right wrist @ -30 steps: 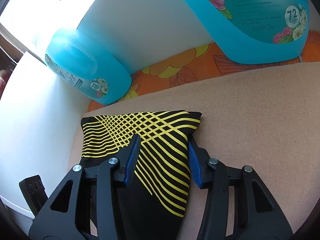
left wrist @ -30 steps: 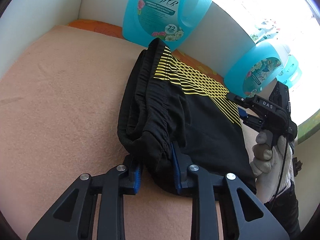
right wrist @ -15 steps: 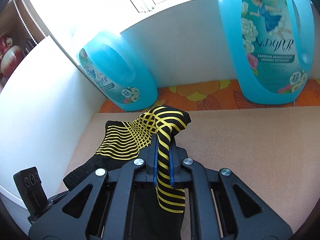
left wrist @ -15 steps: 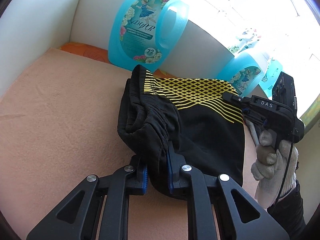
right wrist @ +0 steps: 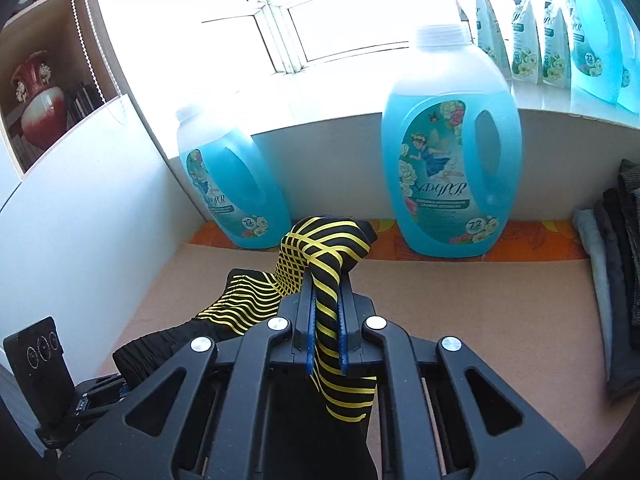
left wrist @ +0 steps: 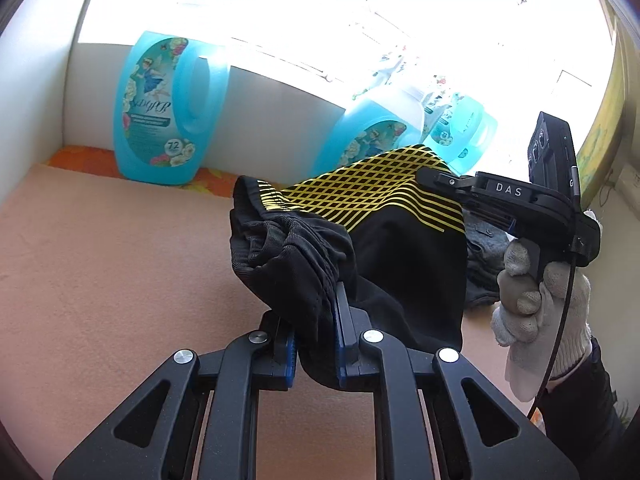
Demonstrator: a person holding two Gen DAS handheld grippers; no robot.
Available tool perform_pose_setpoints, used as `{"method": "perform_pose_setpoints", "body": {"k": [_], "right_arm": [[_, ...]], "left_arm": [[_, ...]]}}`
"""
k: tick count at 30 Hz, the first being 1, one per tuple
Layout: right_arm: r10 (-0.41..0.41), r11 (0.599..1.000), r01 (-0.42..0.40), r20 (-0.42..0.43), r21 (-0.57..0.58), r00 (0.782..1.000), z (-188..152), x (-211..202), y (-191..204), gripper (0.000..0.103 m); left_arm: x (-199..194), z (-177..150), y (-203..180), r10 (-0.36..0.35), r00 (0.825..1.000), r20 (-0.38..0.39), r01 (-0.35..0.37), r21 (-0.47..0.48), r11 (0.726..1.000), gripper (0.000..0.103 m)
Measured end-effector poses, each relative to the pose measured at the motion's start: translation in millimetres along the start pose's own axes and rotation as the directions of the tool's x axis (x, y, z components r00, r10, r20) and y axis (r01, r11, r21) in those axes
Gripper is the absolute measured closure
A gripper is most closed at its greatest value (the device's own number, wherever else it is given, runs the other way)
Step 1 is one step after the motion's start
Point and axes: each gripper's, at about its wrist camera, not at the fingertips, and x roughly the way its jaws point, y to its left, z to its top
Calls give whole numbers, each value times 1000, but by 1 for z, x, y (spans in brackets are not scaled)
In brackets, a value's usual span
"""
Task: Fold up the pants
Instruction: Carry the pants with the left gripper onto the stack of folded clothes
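The pants [left wrist: 400, 256] are black with yellow stripes and are folded into a bundle, lifted off the tan blanket [left wrist: 100, 280]. My left gripper [left wrist: 316, 320] is shut on the bunched black waistband end. My right gripper [right wrist: 325, 312] is shut on the yellow-striped end [right wrist: 324, 248], which sticks up between the pads. In the left wrist view the right gripper [left wrist: 424, 178] is at the right, held by a gloved hand [left wrist: 540, 304], and the pants hang between the two grippers.
Large blue detergent bottles [left wrist: 160, 108] [right wrist: 448, 152] [right wrist: 232, 184] stand along the white back wall on an orange flowered cloth [right wrist: 532, 244]. More bottles stand on the windowsill [right wrist: 592, 32]. A pile of folded clothes [right wrist: 612, 280] lies at the right. A white wall [right wrist: 80, 220] is at the left.
Both grippers closed on the pants, then lifted them off the blanket. The views have tilted up, showing more of the window and bottles.
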Motion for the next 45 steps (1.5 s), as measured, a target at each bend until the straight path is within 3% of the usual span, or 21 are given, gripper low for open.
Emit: {"method": "perform_pose_setpoints", "body": {"k": [7, 15, 25, 29, 34, 38, 40, 43, 45], "right_arm": [[-101, 995, 101, 66, -1, 993, 18, -78, -61, 94], [-210, 978, 209, 132, 18, 969, 45, -146, -148, 94], [-325, 946, 322, 173, 48, 930, 82, -173, -252, 94], [-377, 925, 377, 192, 37, 906, 107, -175, -291, 94], [-464, 884, 468, 144, 3, 874, 123, -153, -351, 94], [-583, 812, 583, -25, 30, 812, 106, -100, -422, 94], [-604, 794, 607, -69, 30, 794, 92, -83, -446, 94], [-600, 794, 607, -104, 45, 793, 80, -71, -465, 82], [-578, 807, 585, -101, 76, 810, 77, -76, -471, 82]], "left_arm": [[23, 9, -78, -96, 995, 3, 95, 69, 993, 90], [72, 24, -179, -184, 983, -3, 182, 163, 970, 90], [159, 53, -271, -280, 960, -8, 276, 214, 937, 90], [183, 62, -298, -297, 954, 24, 280, 268, 922, 90], [231, 45, -316, -309, 951, -14, 301, 276, 913, 90], [295, 16, -317, -277, 946, -167, 312, 241, 919, 90], [313, 0, -316, -260, 942, -212, 308, 238, 921, 90], [311, -8, -313, -270, 938, -216, 320, 249, 914, 88], [311, -4, -311, -271, 935, -230, 326, 251, 911, 85]]}}
